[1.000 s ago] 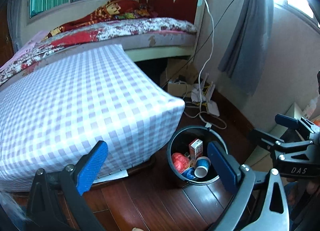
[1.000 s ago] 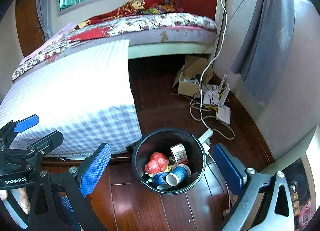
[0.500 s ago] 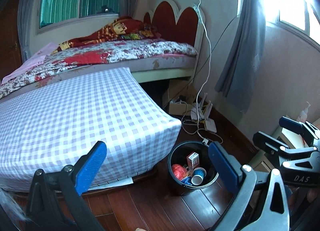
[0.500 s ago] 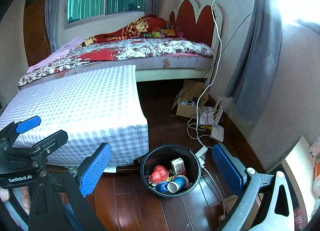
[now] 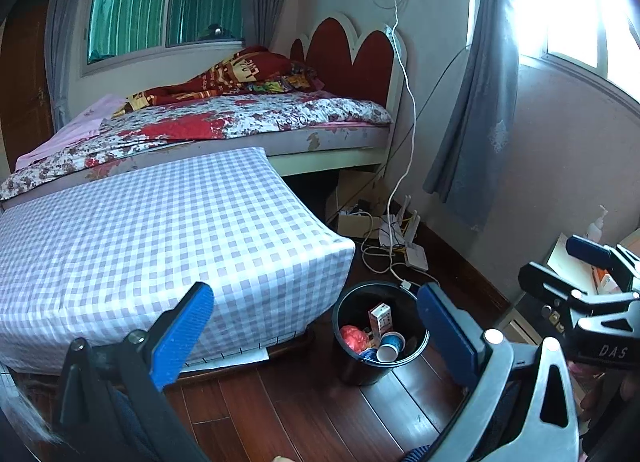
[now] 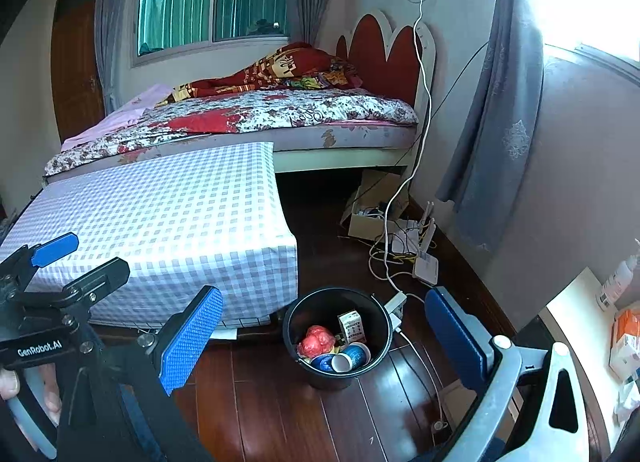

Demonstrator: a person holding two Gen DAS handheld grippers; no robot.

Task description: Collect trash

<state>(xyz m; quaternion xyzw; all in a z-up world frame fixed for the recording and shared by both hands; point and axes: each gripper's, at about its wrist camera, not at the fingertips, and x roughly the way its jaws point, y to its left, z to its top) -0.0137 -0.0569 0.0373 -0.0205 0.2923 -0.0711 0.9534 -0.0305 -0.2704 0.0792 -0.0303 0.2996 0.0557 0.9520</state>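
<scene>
A black trash bin (image 5: 362, 366) stands on the wood floor by the checkered mattress corner; it also shows in the right wrist view (image 6: 292, 330). Inside lie a red crumpled wrapper (image 6: 317, 344), a small carton (image 6: 352, 326) and blue paper cups (image 6: 351, 358). My left gripper (image 5: 316, 336) is open and empty, held high above the floor with the bin between its blue pads. My right gripper (image 6: 324, 336) is open and empty too, well above the bin. Each gripper shows at the edge of the other's view.
A checkered mattress (image 5: 152, 238) lies on the floor left of the bin, a floral bed (image 5: 224, 121) behind it. Cables, a router (image 6: 426, 268) and a cardboard box (image 6: 368, 221) clutter the floor by the wall. A white table (image 6: 580, 314) with bottles stands at right.
Both grippers have risen and pulled back from the bin, which now looks smaller and lower in both views. Both stayed open and empty.
</scene>
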